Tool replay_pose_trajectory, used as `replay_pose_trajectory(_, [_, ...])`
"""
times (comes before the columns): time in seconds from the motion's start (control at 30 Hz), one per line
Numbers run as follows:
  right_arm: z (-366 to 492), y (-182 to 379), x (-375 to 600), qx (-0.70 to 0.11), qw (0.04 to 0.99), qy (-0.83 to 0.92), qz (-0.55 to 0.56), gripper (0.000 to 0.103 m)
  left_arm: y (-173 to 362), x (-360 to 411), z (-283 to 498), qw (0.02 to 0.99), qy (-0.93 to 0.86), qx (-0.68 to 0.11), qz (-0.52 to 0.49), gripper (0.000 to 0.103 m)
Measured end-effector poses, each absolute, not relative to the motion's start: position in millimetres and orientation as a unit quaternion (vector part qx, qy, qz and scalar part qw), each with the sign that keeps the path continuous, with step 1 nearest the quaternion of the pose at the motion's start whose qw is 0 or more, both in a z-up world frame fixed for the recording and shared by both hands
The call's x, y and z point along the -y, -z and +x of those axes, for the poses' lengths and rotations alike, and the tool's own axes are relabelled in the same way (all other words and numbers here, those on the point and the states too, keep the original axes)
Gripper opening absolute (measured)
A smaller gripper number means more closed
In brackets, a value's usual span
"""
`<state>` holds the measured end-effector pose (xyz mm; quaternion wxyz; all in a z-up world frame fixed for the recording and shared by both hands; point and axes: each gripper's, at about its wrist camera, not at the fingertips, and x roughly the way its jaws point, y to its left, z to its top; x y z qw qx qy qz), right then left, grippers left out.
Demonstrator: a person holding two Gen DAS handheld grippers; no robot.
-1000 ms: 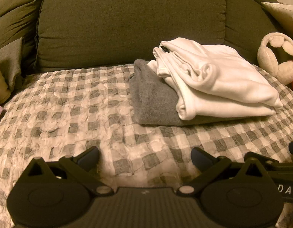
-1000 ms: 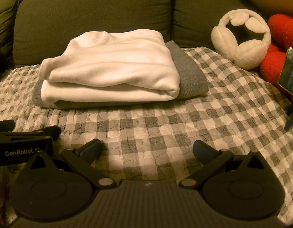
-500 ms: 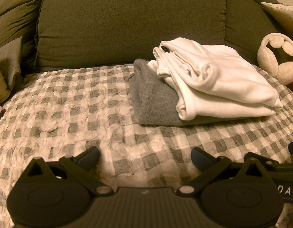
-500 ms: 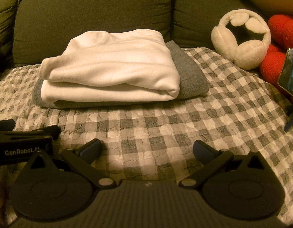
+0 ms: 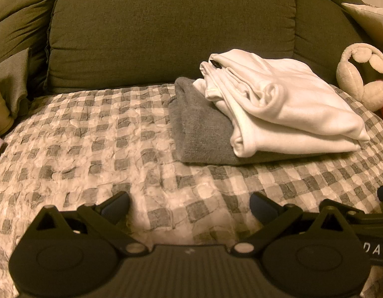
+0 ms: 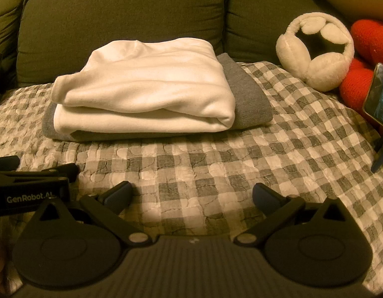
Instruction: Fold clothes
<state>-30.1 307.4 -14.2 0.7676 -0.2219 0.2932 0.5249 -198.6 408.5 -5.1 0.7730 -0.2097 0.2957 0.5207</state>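
Jaws of both handheld grippers stand wide apart and hold nothing, the left gripper (image 5: 189, 204) and the right gripper (image 6: 191, 193) hovering side by side over the grey-and-white checked quilted cover (image 6: 191, 164) of an olive-green fabric sofa (image 5: 171, 27). Beyond them, near the sofa back, a folded white fleece garment (image 6: 146, 92) lies squarely on top of a folded grey knit garment (image 5: 199, 126), the pair forming a neat stack well clear of the fingertips. Judging by that stack, both pieces look finished; any next move would call for fetching another garment, and none lies on the cover. A crumpled grey cloth (image 5: 14, 82) at the sofa's left arm may be a candidate, though that is unclear. To the right sit cream plush earmuffs (image 6: 315, 49), a red plush cushion (image 6: 365, 49) and a propped smartphone (image 6: 379, 94), none blocking the cover.
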Motion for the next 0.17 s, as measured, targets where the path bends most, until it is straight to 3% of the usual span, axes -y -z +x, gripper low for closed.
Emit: replay_pose_trajectory(0.17, [-29.5, 14.7, -307.6, -0.293, 0.768, -0.525, -0.222, 0.103, 5.2, -408.7, -198.3, 0.773, -0.521, -0.296, -0.209, 0.103])
